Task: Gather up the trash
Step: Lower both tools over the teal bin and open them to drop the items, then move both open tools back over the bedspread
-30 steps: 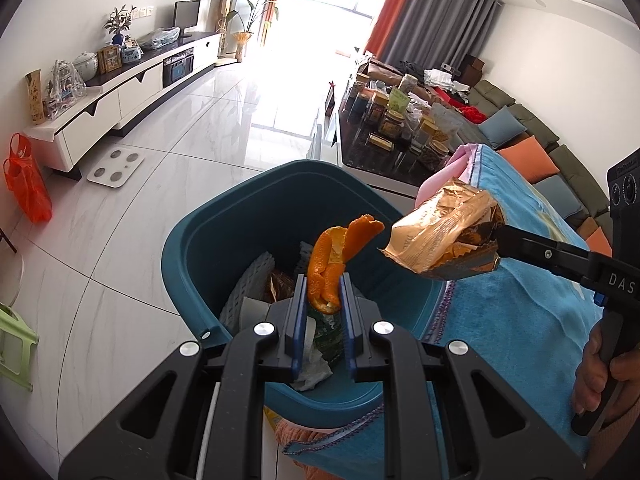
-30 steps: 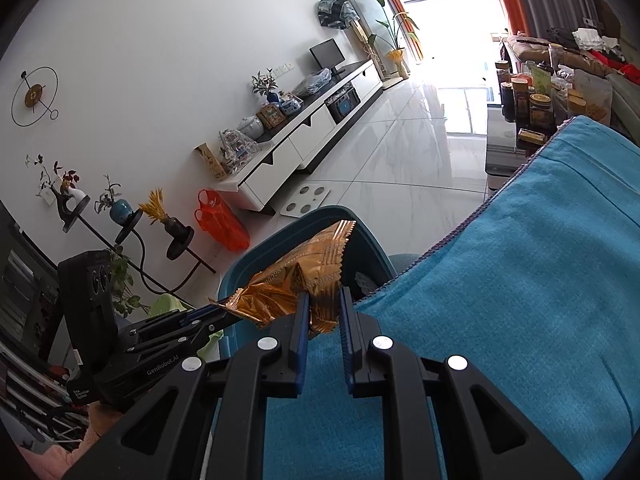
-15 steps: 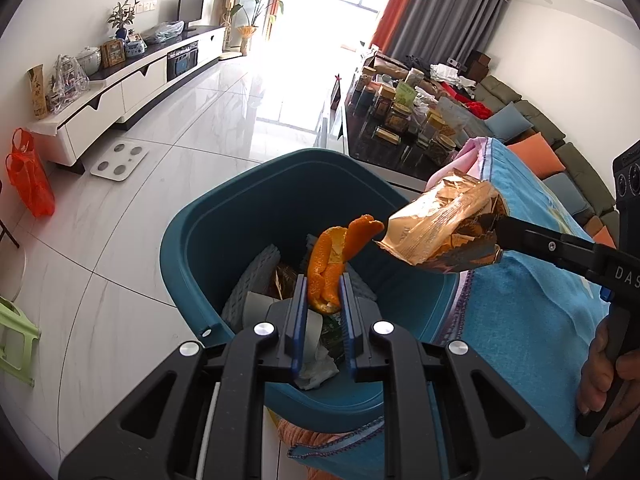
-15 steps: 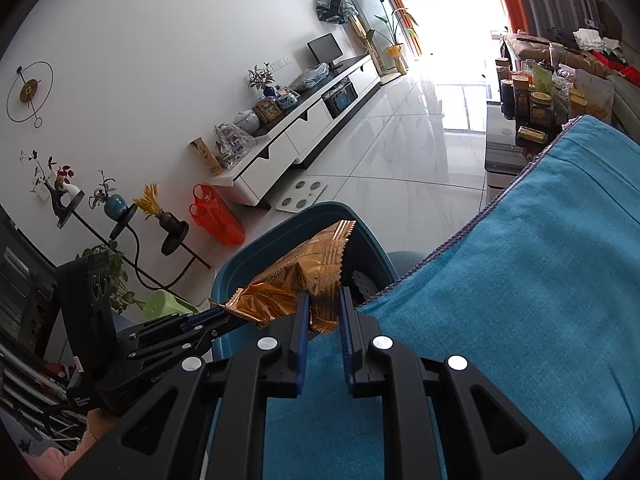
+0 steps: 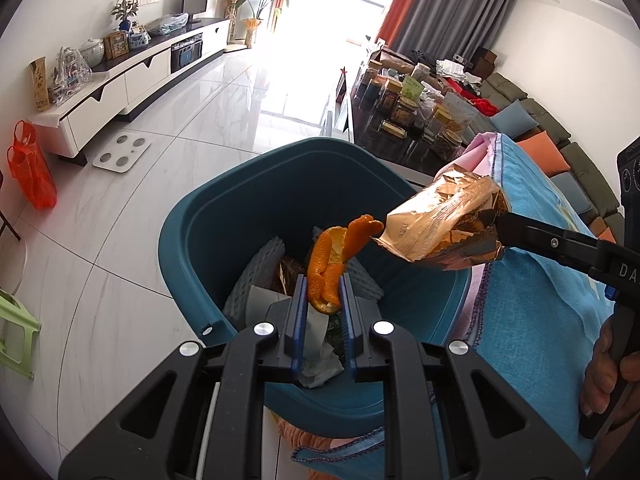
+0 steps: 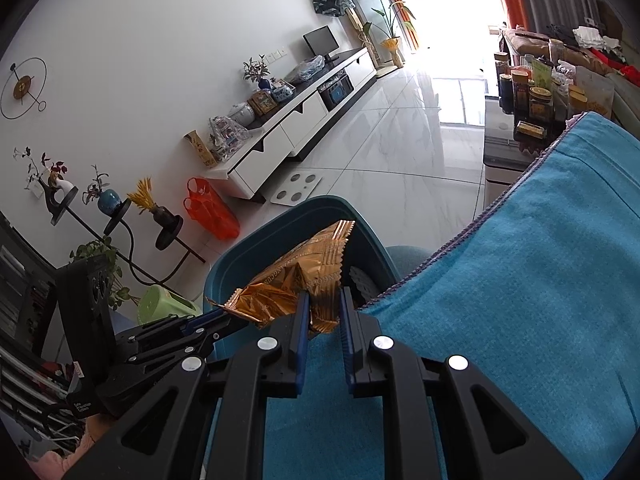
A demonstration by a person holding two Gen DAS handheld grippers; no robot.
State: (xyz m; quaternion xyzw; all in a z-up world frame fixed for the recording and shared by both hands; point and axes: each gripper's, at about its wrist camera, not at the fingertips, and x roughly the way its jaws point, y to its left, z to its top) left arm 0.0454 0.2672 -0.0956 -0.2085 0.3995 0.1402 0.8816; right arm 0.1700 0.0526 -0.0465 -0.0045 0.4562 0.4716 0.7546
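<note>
The left claw (image 5: 323, 294) is clenched on a strip of orange peel (image 5: 334, 258), holding it above the open mouth of the teal trash bin (image 5: 208, 240). Inside the bin, beneath the peel, lie white foam fruit netting (image 5: 256, 276), a dark wrapper and crumpled paper (image 5: 320, 368).

At 3 o'clock from the peel, the right claw (image 6: 323, 312) grips a crinkled gold snack wrapper (image 5: 440, 224); in the left wrist view the wrapper's open end nearly touches the peel's tip, hanging over the bin's right rim. In the right wrist view the wrapper (image 6: 304, 276) fans toward 11 o'clock and hides part of the bin's interior, and the left claw's body lies at 8 o'clock.

A blue cloth (image 6: 540, 280) covers the worktop just beside the bin at 3 o'clock. Farther off: a white body scale (image 5: 122, 152) on the tiled floor at 10 o'clock, an orange plastic bag (image 5: 32, 172) near the white TV cabinet (image 5: 132, 80), and a dark coffee table crowded with jars (image 5: 408, 116) at 1 o'clock.
</note>
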